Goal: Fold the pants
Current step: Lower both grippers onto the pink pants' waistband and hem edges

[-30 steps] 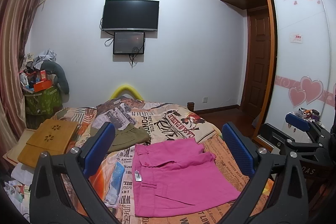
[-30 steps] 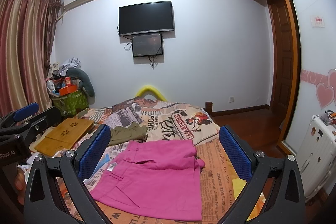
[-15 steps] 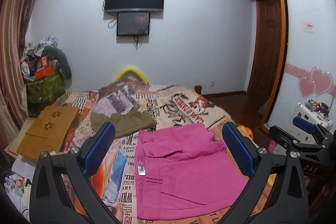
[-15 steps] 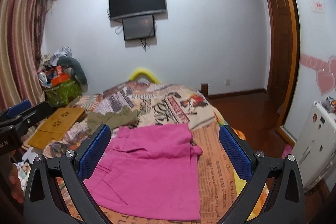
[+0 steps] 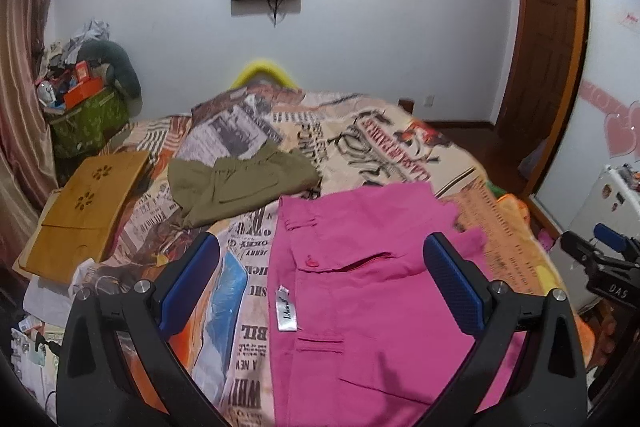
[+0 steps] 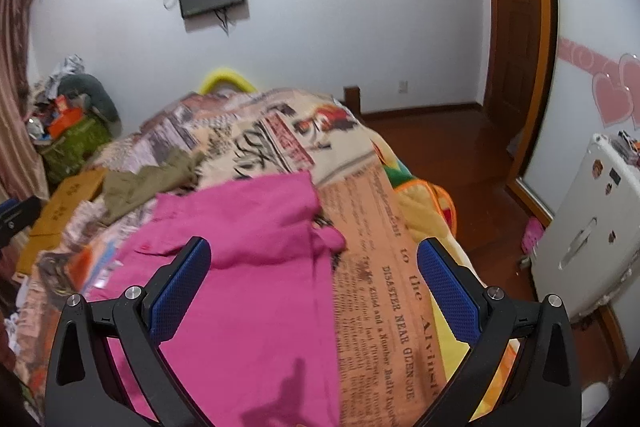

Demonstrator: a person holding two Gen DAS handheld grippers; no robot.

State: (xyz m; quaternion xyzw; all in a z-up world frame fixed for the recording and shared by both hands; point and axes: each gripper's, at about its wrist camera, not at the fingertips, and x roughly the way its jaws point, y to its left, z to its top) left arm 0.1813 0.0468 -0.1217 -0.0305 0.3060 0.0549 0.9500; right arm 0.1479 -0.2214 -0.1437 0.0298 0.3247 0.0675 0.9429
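Pink pants (image 5: 360, 291) lie flat on the bed (image 5: 400, 147), straight ahead of and below both tongs, long axis running near to far, waistband edge with label on the left. Left tongs (image 5: 320, 283) hover over the left-center of the pants, jaws wide open, gripping nothing. Right tongs (image 6: 314, 283) hover over the pants' right edge, also wide open and empty, tilted down. Both sit about equally near. Olive shorts (image 5: 240, 187) lie far left.

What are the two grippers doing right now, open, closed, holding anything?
Left gripper: open, holding nothing, above the pink pants.
Right gripper: open, holding nothing, above the pants' right edge.
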